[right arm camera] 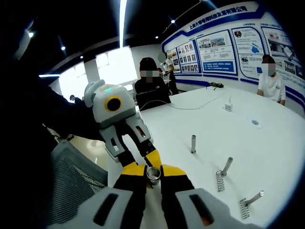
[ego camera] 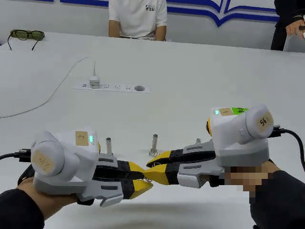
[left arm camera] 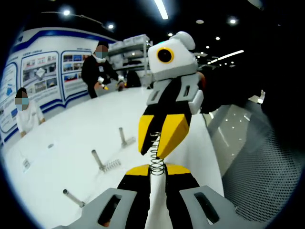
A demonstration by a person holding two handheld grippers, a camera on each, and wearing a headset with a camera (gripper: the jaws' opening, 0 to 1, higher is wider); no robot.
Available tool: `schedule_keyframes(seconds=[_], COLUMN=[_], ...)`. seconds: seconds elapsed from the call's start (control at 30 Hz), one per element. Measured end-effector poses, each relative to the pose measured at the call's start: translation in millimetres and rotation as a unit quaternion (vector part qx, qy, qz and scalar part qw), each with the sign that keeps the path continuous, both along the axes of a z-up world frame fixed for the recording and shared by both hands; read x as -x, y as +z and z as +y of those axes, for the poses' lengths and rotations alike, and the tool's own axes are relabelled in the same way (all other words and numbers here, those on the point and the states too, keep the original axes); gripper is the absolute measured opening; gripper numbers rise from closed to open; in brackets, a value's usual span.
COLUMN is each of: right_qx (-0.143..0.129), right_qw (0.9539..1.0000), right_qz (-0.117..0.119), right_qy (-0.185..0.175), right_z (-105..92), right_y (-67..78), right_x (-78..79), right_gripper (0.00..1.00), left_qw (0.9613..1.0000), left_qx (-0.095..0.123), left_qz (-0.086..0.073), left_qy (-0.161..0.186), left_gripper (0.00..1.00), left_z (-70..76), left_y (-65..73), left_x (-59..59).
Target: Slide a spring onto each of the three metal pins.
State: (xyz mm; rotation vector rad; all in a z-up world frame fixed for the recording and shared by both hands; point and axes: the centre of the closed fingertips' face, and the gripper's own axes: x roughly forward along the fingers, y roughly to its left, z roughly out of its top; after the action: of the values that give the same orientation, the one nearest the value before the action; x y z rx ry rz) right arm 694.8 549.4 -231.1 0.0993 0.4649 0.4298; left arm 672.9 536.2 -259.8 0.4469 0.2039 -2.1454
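Note:
Three metal pins stand on the white table [ego camera: 190,81]: the left pin [ego camera: 108,145], the middle pin [ego camera: 154,142] and the right pin [ego camera: 198,140], which is partly behind the right gripper. My left gripper [ego camera: 143,182] and right gripper [ego camera: 155,171] meet tip to tip in front of them, above the table. One spring [left arm camera: 155,152] runs between them, with both grippers shut on it. In the right gripper view this spring [right arm camera: 152,174] shows end-on between my own jaws. Two more springs lie at pin bases [right arm camera: 219,181] [right arm camera: 244,208].
A power strip [ego camera: 112,87] with a plugged-in cable lies mid-table, and sunglasses [ego camera: 26,35] sit at the far left. A person in white [ego camera: 138,18] sits across the table. A mesh chair [left arm camera: 267,162] stands beside the table edge.

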Motion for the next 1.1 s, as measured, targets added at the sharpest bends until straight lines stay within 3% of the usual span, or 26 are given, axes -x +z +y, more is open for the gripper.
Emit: schedule_keyframes(seconds=[0.4, 0.6, 1.1], right_qx=[0.016, 0.027, 0.027], right_qw=[0.9998, 0.9995, 0.9993], right_qz=[-0.013, -0.009, -0.025], right_qy=[0.003, 0.010, -0.005], right_z=[-1.1, 3.0, -6.0], right_y=[6.3, 1.4, 15.3], right_x=[-10.3, -14.5, -30.1], right_gripper=[0.12, 0.12, 0.12], left_qw=[0.9996, 0.9993, 0.9966], left_qx=[0.006, 0.005, 0.002], left_qz=[0.017, 0.015, 0.021], left_qy=[0.022, 0.035, 0.080], left_gripper=[0.10, 0.11, 0.17], left_z=[-3.4, -1.7, 12.4], left_y=[3.1, -1.9, -6.8], left_x=[-5.3, -8.3, -29.3])
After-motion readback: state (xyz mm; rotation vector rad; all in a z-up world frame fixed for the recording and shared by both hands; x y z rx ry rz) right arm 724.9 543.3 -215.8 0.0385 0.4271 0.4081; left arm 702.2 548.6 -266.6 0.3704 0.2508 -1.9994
